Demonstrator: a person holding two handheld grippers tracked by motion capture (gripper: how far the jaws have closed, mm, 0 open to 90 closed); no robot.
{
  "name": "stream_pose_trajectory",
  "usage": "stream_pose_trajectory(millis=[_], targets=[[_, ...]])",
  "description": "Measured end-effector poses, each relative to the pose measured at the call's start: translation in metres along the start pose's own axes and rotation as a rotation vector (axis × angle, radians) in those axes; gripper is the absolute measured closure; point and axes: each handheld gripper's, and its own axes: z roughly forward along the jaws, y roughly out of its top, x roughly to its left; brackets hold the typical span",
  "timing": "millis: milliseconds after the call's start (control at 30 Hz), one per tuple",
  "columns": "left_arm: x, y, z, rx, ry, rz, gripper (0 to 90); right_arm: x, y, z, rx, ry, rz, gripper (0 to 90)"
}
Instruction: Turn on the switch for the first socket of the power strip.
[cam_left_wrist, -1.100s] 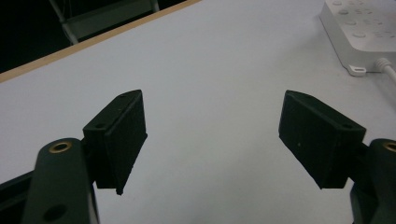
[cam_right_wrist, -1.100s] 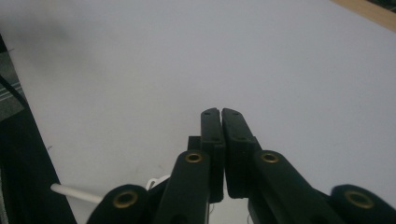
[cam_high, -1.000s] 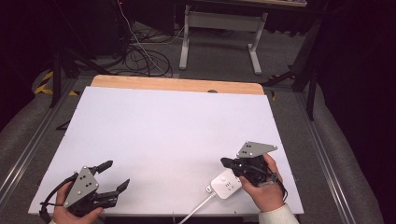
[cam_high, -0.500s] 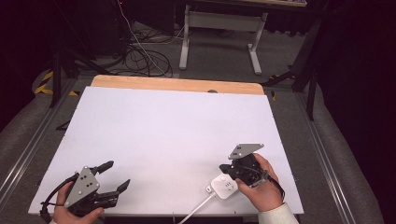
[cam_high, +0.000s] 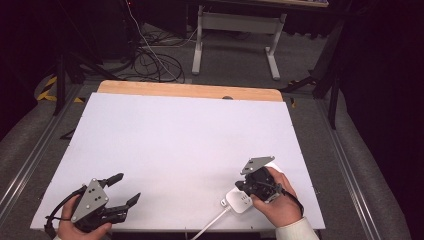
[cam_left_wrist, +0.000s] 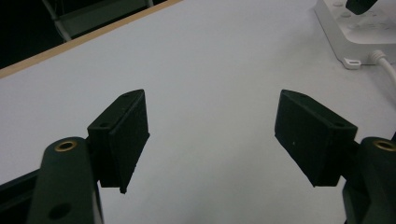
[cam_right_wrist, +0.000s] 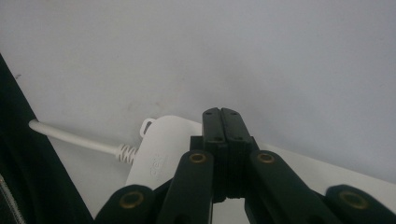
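We see flat white rectangular power strip (cam_high: 238, 201) with white cord (cam_high: 210, 224) at near right of white surface (cam_high: 180, 145). Right gripper (cam_high: 248, 184) directly over strip, black fingers (cam_right_wrist: 226, 128) pressed together, nothing between; whether touching strip, we cannot tell. Left gripper (cam_high: 124, 189) well apart left of strip, fingers (cam_left_wrist: 123, 133) spread wide, empty. Beyond strip, bare white surface, then wooden edge strip (cam_high: 190, 90).
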Motion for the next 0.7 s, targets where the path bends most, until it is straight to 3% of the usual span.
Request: stream_pose_trajectory(millis=[500,700], targets=[[-0.001,0.000,0.003,-0.007,-0.017,0.005,26.7,0.003,-0.001,0.008,0.055,0.004,-0.004,90.0],[-0.002,0.001,0.005,0.016,-0.034,0.026,27.0,0.003,-0.002,0.011,0.068,0.000,-0.012,90.0]])
